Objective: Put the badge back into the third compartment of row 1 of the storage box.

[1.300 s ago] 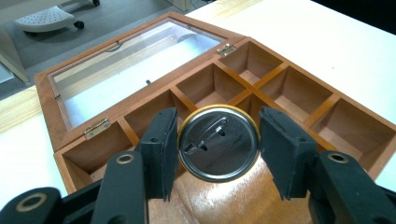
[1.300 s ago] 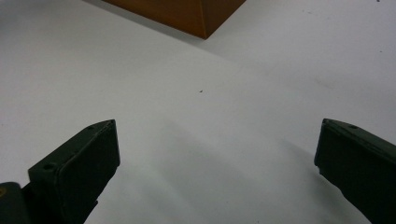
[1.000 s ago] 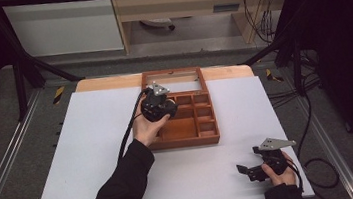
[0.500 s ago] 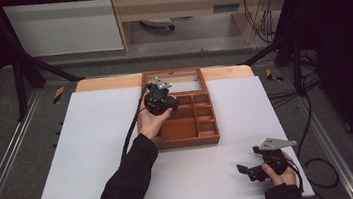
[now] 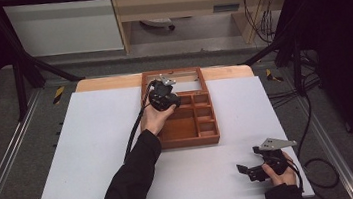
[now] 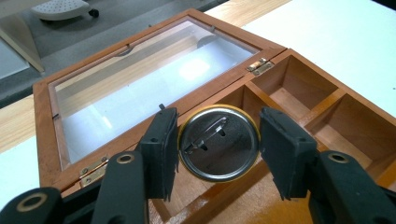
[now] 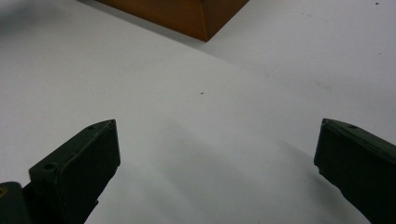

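A wooden box [image 5: 188,134] with several compartments lies open in the middle of the white table, its glass lid [image 6: 140,88] folded back. My left gripper [image 5: 164,95] hovers over the box's back compartments, near the hinges. It is shut on a round pin badge [image 6: 219,154], whose metal back and clasp pin face the camera, with a yellow rim at its edge. The badge hangs above the divider next to the hinge [image 6: 258,66]. My right gripper [image 5: 248,171] rests near the table's front right, and in the right gripper view its jaws [image 7: 217,158] stand open over bare white table.
The white table top [image 5: 95,154] has a wooden strip [image 5: 107,83] along its far edge. Metal rails run down both sides of the table. A black cable [image 5: 135,132] trails from the left gripper along the forearm. A corner of the box [image 7: 205,18] lies ahead of the right gripper.
My left hand has carried the badge a little to the right and farther over the box's back compartments. The right hand has stayed where it was.
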A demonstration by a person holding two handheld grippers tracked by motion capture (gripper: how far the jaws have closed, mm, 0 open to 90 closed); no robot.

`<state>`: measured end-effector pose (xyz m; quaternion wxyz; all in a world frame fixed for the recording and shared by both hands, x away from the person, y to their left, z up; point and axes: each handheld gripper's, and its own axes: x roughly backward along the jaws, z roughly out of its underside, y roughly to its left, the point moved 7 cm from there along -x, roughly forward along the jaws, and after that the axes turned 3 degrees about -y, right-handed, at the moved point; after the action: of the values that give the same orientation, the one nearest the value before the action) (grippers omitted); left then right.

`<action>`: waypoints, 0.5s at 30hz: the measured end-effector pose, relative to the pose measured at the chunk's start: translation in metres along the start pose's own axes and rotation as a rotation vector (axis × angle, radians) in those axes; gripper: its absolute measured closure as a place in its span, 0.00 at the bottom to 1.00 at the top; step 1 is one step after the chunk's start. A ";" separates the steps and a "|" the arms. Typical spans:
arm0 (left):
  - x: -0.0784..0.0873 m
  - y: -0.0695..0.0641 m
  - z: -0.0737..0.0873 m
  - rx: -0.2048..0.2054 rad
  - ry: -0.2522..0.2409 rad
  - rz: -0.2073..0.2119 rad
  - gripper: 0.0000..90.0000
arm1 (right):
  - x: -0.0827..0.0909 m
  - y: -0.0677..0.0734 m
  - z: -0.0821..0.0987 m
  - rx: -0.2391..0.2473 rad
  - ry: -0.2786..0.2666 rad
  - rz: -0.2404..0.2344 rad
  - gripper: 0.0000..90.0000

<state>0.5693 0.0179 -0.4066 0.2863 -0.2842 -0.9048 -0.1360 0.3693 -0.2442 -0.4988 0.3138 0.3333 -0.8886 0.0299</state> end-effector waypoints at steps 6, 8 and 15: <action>-0.011 0.000 -0.001 -0.001 0.008 -0.005 0.53 | 0.000 0.000 0.000 0.005 -0.001 -0.001 0.01; -0.013 0.000 -0.001 0.002 0.009 -0.002 0.53 | 0.000 0.000 0.000 0.005 -0.002 -0.001 0.01; -0.021 -0.002 -0.002 0.008 0.010 0.005 0.53 | -0.001 0.000 0.000 0.004 -0.003 -0.003 0.01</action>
<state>0.5831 0.0060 -0.4177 0.2922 -0.2848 -0.9032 -0.1331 0.3696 -0.2438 -0.4991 0.3121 0.3353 -0.8884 0.0306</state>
